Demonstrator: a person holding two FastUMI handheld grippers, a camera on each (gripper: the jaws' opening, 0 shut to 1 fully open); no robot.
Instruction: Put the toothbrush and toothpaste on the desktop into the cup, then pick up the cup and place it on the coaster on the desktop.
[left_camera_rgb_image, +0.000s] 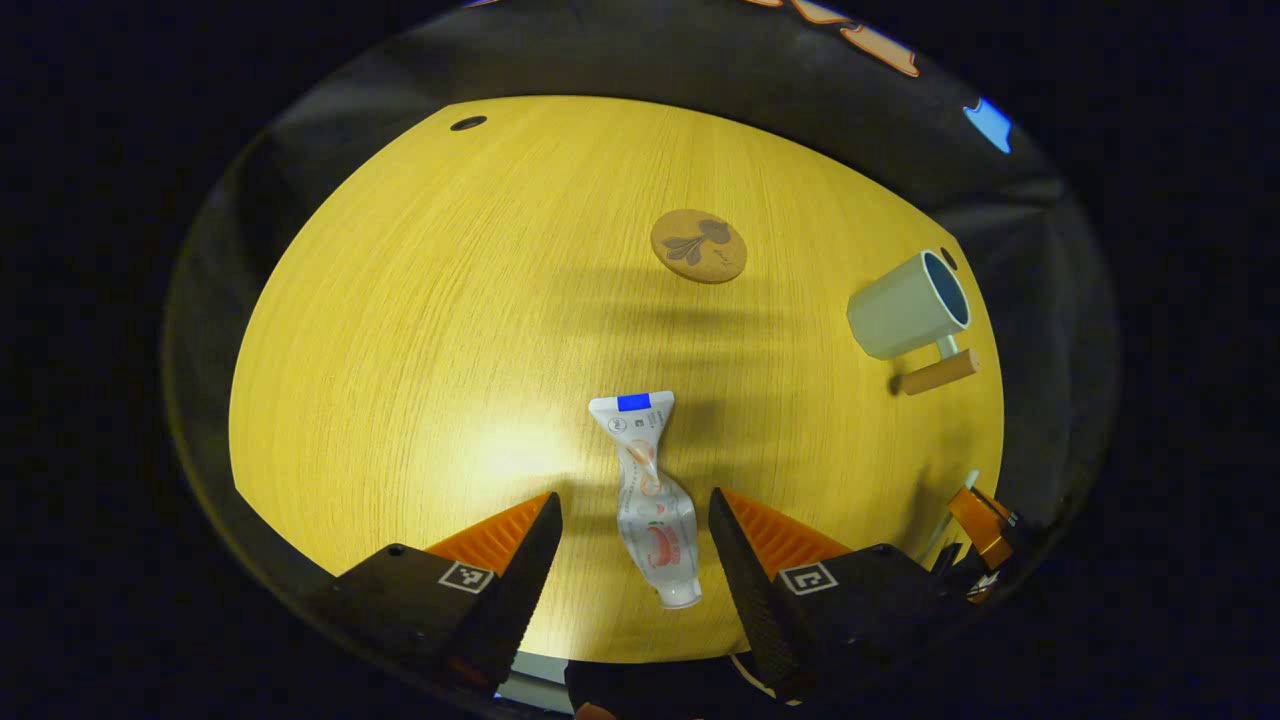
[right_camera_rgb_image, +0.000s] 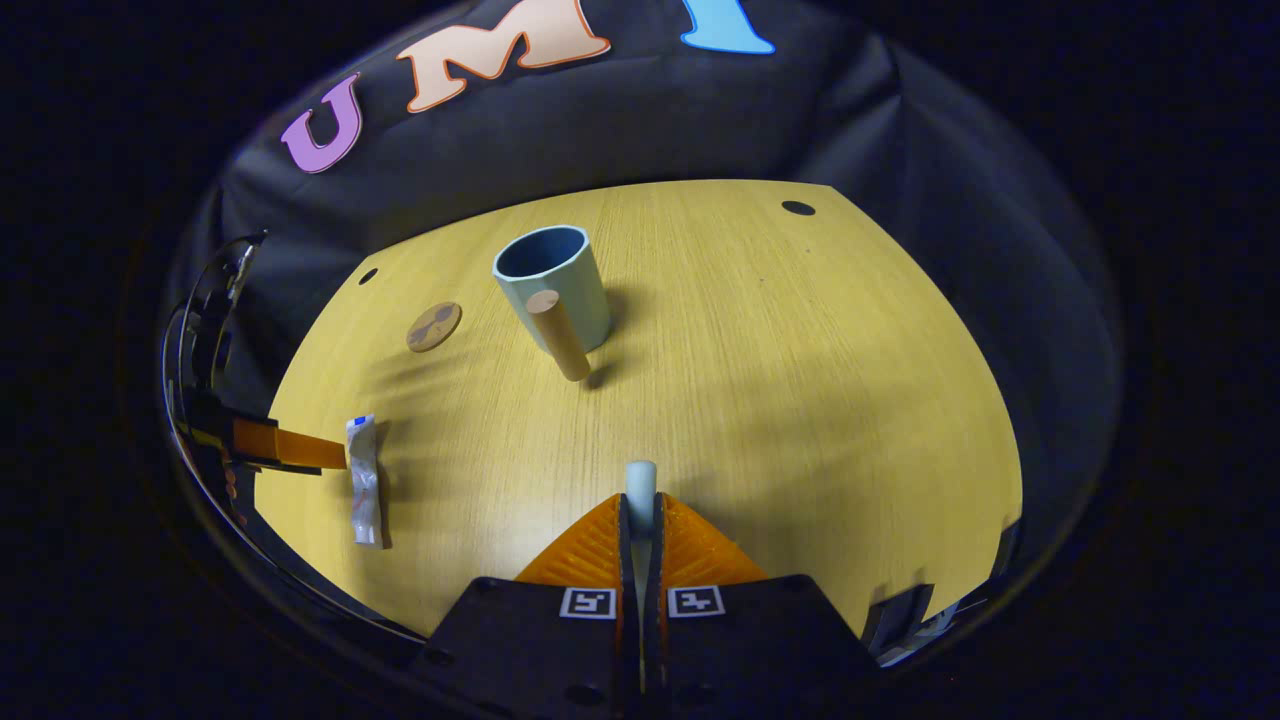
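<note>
The left hand-held gripper (left_camera_rgb_image: 632, 530) was seen in the left gripper view with its two black, orange-backed fingers spread wide above the yellow wood-grain surface (left_camera_rgb_image: 420, 330). Between them, untouched by either finger, a white squeezed toothpaste tube with a blue band at its crimped end (left_camera_rgb_image: 650, 495) was laid flat, its cap toward the camera. Farther off on the surface, a round cork coaster with a dark printed motif (left_camera_rgb_image: 699, 246) was set, well apart from the tube. To the right of it, a pale grey-green cup with a dark blue inside and a straight wooden handle (left_camera_rgb_image: 908, 305) was stood on the surface, empty as far as could be seen.

In the right gripper view, the right hand-held gripper (right_camera_rgb_image: 640, 515) was held with its fingers pressed together on a slender white toothbrush (right_camera_rgb_image: 640, 482), of which one rounded end was left showing just past the fingertips, above the surface. The cup (right_camera_rgb_image: 555, 285) was seen ahead, its handle pointed toward the camera, with the coaster (right_camera_rgb_image: 434, 327) near it on the left. The toothpaste tube (right_camera_rgb_image: 364, 480) was seen at the left, just beside an orange finger of the left hand-held gripper (right_camera_rgb_image: 290, 447).
</note>
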